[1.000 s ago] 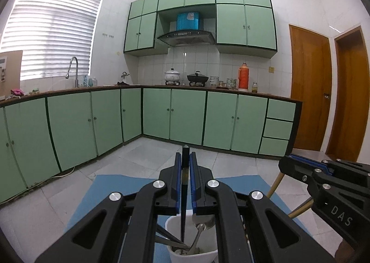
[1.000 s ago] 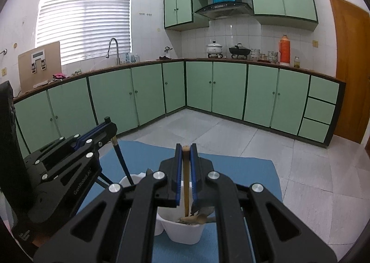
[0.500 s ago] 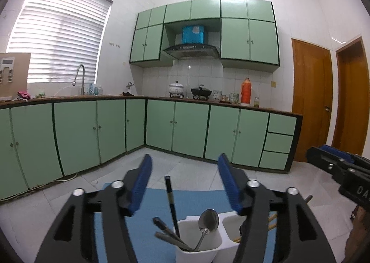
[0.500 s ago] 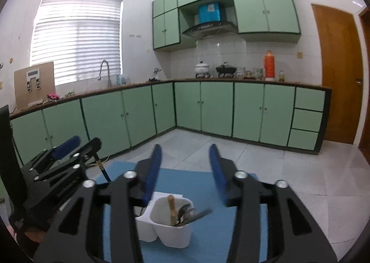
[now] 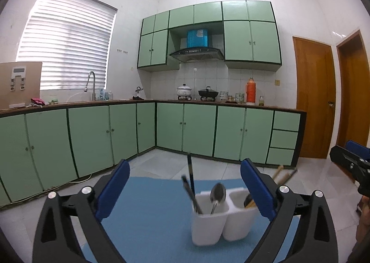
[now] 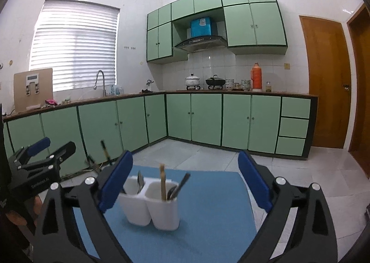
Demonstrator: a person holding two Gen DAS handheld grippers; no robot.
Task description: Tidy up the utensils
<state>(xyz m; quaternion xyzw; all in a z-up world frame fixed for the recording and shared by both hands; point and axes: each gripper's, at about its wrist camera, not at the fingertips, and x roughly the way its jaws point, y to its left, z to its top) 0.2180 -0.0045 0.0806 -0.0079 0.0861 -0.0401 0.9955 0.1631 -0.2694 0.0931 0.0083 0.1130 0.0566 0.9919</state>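
A white two-compartment utensil holder (image 5: 222,216) (image 6: 152,205) stands on a blue mat (image 5: 150,205) (image 6: 208,195). In the left wrist view its near cup holds black chopsticks (image 5: 191,177) and a metal spoon (image 5: 217,193); wooden handles (image 5: 281,173) lean out of the other cup. In the right wrist view a wooden chopstick (image 6: 163,184) and a dark utensil (image 6: 180,185) stand in the near cup. My left gripper (image 5: 185,190) and right gripper (image 6: 185,184) hang back from the holder, jaws opening wide, with nothing pressed between the pads. Each gripper shows at the edge of the other's view.
The mat lies on a pale tiled floor. Green base cabinets (image 5: 198,131) run along the back and left walls under a counter with pots and a sink. Two wooden doors (image 5: 314,105) stand at the right. A cable (image 5: 76,180) trails by the left cabinets.
The left gripper let go of a black chopstick and the right of a wooden one, both now in the holder. Both jaws went from shut to wide and drew back.
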